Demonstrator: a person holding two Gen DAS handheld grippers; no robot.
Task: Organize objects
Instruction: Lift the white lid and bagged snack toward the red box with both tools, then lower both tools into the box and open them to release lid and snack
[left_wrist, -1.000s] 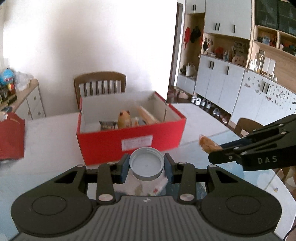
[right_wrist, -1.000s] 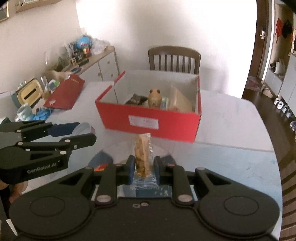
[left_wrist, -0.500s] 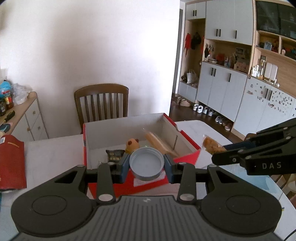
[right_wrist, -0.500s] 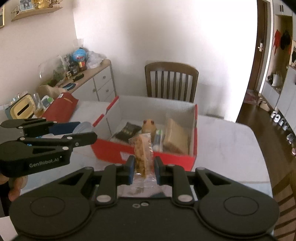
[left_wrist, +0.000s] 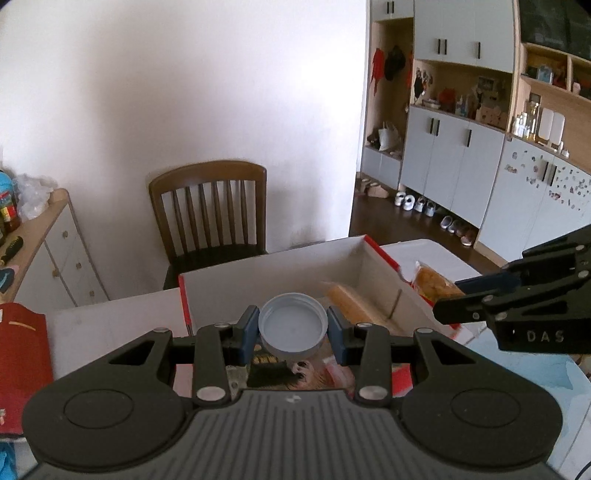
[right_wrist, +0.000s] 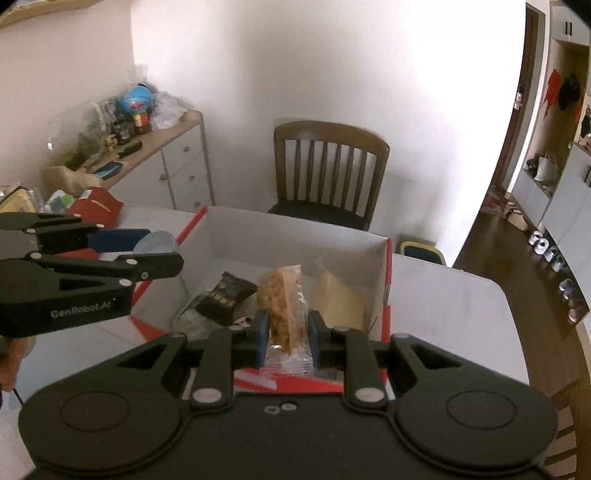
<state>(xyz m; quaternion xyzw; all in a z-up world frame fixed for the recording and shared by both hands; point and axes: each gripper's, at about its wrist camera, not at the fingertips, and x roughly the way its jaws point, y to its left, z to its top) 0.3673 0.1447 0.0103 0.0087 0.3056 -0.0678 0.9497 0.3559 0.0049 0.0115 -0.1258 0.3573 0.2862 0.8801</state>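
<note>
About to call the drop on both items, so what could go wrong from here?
1. The left gripper grips only the jar by its rim over the red box; dropped, it may land on the black packet.
2. The right gripper pinches the snack pack near the other gripper; they could bump.

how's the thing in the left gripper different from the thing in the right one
The left hand-held gripper is shut on a round pale grey plastic lid, rigid and opaque, its hollow side facing the camera. The right hand-held gripper is shut on a clear crinkly plastic snack packet, soft, see-through, with golden-brown pieces inside, standing on end. The lid spans a wider jaw gap than the thin packet. Both hang over the open red cardboard box.
</note>
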